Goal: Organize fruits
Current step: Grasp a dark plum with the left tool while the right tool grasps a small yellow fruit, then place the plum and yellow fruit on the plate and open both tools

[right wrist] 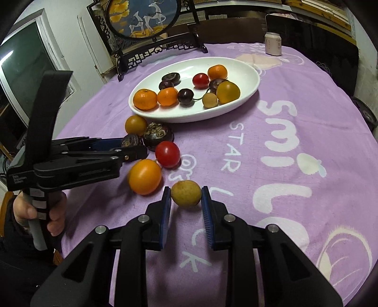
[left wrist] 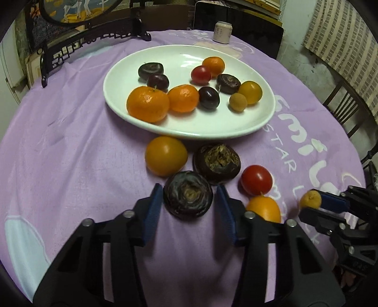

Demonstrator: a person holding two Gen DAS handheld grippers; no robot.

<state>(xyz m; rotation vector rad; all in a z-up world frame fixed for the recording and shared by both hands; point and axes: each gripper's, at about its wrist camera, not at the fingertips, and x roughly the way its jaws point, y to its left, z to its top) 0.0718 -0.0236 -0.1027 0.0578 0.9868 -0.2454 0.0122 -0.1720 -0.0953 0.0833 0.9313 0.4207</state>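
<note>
A white oval plate (left wrist: 267,118) holds several fruits: mandarins, dark water chestnuts, a red tomato, yellow tomatoes and a longan. On the purple cloth in front of it lie a yellow tomato (left wrist: 166,155), a water chestnut (left wrist: 216,163), a red tomato (left wrist: 256,180) and an orange tomato (left wrist: 264,209). My left gripper (left wrist: 188,197) stands around a dark water chestnut (left wrist: 188,194), pads close to its sides. My right gripper (right wrist: 186,194) has its pads against a small yellow-brown longan (right wrist: 186,193) on the cloth; it also shows in the left wrist view (left wrist: 310,199).
A white can (left wrist: 222,31) stands at the table's far edge. A dark carved stand with a round painted screen (right wrist: 141,19) stands at the far left. Chairs stand beyond the table on the right. The plate (right wrist: 250,92) sits mid-table.
</note>
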